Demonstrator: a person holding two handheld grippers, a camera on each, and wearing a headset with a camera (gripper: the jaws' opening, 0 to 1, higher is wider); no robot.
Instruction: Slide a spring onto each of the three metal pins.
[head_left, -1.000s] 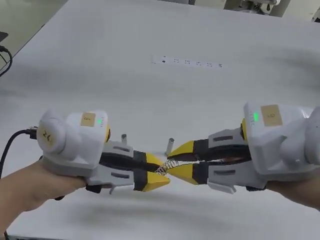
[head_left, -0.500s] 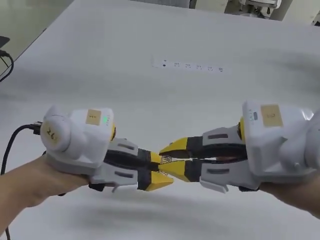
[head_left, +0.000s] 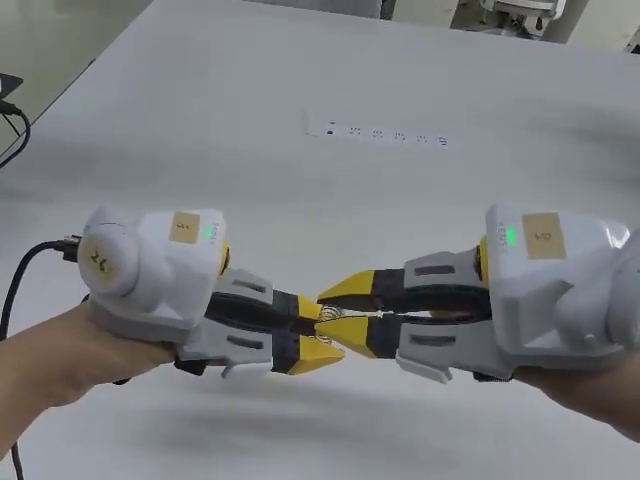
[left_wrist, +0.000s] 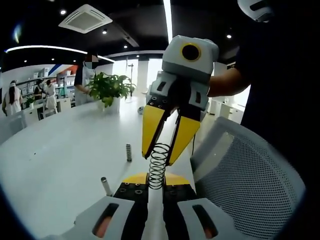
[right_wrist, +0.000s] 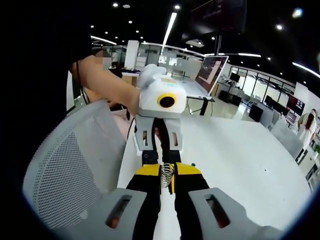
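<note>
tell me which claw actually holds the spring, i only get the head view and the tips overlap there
observer: In the left gripper view, the left claw is shut on the base of the small silver coil spring. The right claw is spread in a V around its top.
operator: ok and where are the pins, the grippers block them for me
observer: Same view, two short metal pins stand on the white table, left of the spring. The near pin looks bare. The far pin looks ribbed, perhaps with a spring already on it.
</note>
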